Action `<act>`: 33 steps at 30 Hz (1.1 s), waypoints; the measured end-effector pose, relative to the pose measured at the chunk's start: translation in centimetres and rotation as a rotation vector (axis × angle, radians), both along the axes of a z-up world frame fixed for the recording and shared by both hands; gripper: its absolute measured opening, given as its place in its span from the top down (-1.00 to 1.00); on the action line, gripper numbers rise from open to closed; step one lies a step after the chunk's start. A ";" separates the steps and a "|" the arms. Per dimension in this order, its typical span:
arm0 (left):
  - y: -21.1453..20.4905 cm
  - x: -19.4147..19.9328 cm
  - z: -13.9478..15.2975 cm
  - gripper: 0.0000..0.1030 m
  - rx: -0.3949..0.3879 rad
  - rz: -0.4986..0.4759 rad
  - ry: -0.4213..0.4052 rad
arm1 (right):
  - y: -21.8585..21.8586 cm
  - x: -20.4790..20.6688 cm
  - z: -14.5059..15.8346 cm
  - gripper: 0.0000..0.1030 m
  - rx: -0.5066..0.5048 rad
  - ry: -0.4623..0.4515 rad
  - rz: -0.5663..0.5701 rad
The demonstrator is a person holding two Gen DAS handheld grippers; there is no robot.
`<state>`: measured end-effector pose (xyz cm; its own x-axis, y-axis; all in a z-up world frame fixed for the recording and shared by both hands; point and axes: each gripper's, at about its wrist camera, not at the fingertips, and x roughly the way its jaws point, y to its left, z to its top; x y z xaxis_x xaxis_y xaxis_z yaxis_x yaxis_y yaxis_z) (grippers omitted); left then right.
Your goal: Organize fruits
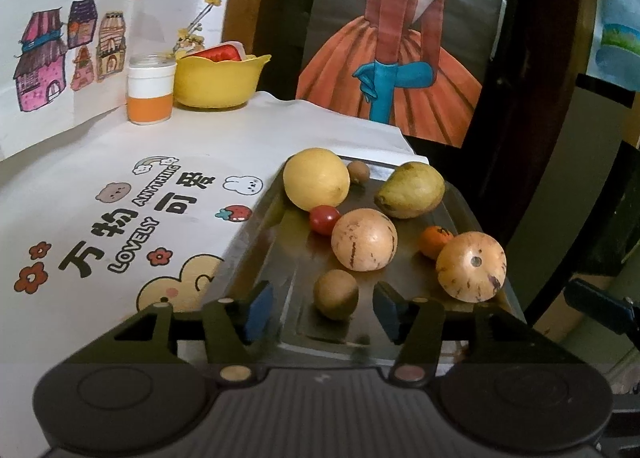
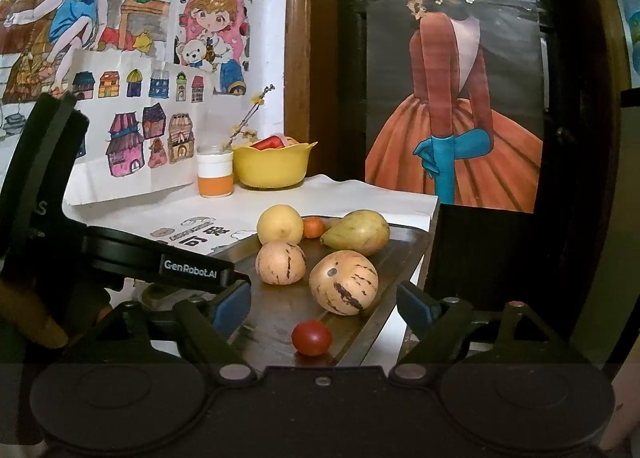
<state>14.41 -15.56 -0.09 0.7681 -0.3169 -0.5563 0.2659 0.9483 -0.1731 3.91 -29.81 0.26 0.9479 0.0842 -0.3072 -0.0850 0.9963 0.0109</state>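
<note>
Fruits sit gathered on a metal tray (image 1: 460, 193) at the tabletop's (image 1: 248, 129) right edge; both hand-held grippers, left (image 1: 324, 308) and right (image 2: 324, 308), hover wide open, the left framing a small brown fruit (image 1: 335, 294), likely to pick it

Dim, warm indoor light; soft shadows; fisheye bending and dark vignette at edges; slight blur throughout.

Tray (image 1: 460, 203): two striped melons (image 1: 364, 240), two brown longans (image 1: 335, 294), one lemon (image 1: 316, 177), one pear (image 1: 411, 189), one tomato (image 1: 323, 219), one tangerine (image 1: 434, 241).
</note>
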 end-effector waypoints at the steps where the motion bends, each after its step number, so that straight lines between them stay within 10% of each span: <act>1: 0.1 0.0 0.0 -0.26 -0.004 0.005 -0.002 | 0.0 0.0 0.0 -0.64 0.003 0.000 -0.004; 33: 2.6 -1.6 1.1 -0.99 -0.110 0.101 -0.093 | -0.2 -1.1 0.9 -0.99 0.080 -0.018 -0.092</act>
